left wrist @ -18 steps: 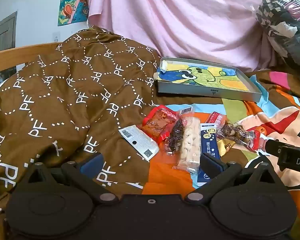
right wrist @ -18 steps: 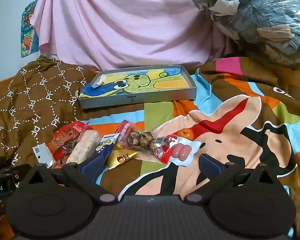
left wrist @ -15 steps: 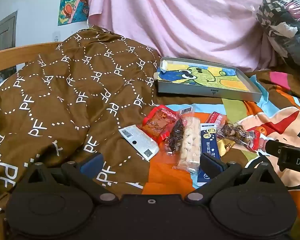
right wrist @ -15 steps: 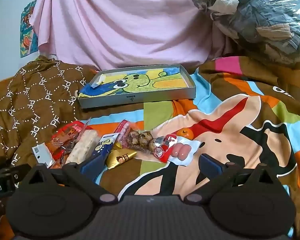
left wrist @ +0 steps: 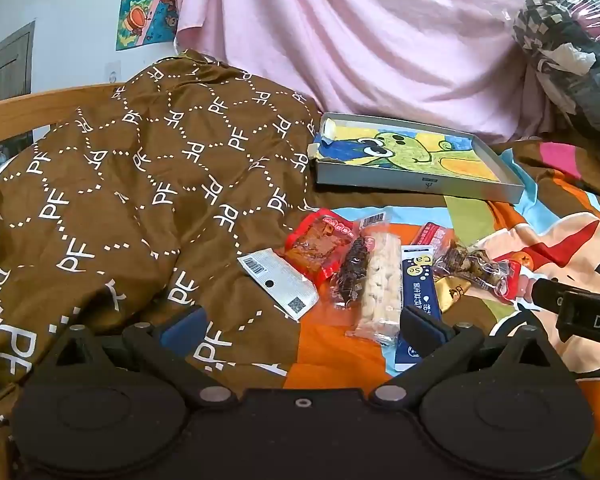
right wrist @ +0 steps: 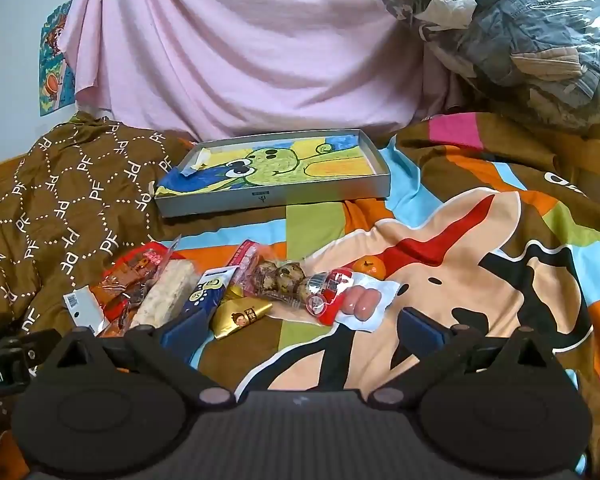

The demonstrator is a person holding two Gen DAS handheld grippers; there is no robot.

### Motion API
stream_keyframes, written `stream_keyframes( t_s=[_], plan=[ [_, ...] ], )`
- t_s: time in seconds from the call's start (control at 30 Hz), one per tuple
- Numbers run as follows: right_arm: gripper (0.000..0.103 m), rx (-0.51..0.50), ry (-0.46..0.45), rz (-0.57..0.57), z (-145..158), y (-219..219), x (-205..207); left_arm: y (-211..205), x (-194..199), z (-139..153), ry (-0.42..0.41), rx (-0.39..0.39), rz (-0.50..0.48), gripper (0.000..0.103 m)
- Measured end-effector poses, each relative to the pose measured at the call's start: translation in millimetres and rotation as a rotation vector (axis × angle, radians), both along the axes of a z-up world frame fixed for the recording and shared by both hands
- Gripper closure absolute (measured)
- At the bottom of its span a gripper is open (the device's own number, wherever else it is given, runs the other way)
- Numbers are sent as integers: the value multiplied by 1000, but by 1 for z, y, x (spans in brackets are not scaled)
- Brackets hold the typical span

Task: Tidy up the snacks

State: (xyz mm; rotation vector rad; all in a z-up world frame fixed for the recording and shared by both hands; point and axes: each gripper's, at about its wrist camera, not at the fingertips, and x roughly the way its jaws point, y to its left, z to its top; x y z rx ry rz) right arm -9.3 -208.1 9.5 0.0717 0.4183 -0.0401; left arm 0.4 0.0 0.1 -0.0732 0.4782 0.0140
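Observation:
Several snack packets lie in a row on the bed. In the left wrist view: a white barcode sachet (left wrist: 278,282), a red packet (left wrist: 320,242), a pale rice bar (left wrist: 381,284), a blue stick pack (left wrist: 418,296). The right wrist view adds a gold wrapper (right wrist: 242,314), a clear bag of brown balls (right wrist: 280,278), pink sausages (right wrist: 360,302) and a small orange (right wrist: 369,267). A shallow grey tray (right wrist: 276,198) with a cartoon lining lies behind them. My left gripper (left wrist: 300,326) and right gripper (right wrist: 302,330) hover just short of the snacks, both open and holding nothing.
A brown patterned blanket (left wrist: 140,184) is bunched up at the left. The colourful cartoon bedsheet (right wrist: 480,264) spreads to the right. A pink sheet (right wrist: 240,48) hangs behind, and a plastic-wrapped bundle of clothes (right wrist: 520,40) sits at the back right. A wooden bed rail (left wrist: 16,112) borders the left.

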Motion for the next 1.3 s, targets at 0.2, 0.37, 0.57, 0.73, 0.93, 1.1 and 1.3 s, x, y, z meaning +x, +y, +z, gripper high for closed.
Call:
stream_keyframes(
  t_s=[0.2,0.37,0.57,0.73,0.93,1.1,1.3],
  plan=[
    [0,-5,5,6,0,1,1,2,1,-2,1,0,3,1],
    [0,-3,3,7,0,1,1,2,1,-2,1,0,3,1],
    [0,-3,2,8,0,2,0,3,2,-3,3,1,5,1],
    [0,-2,3,7,0,2,0,3,2,-3,3,0,4,1],
    [0,-2,3,7,0,2,0,4,2,-4,4,0,5,1],
    [0,-2,3,7,0,2,0,4,2,-4,4,1,3,1],
    [0,-2,2,7,0,2,0,3,2,-3,5,1,4,1]
  ],
)
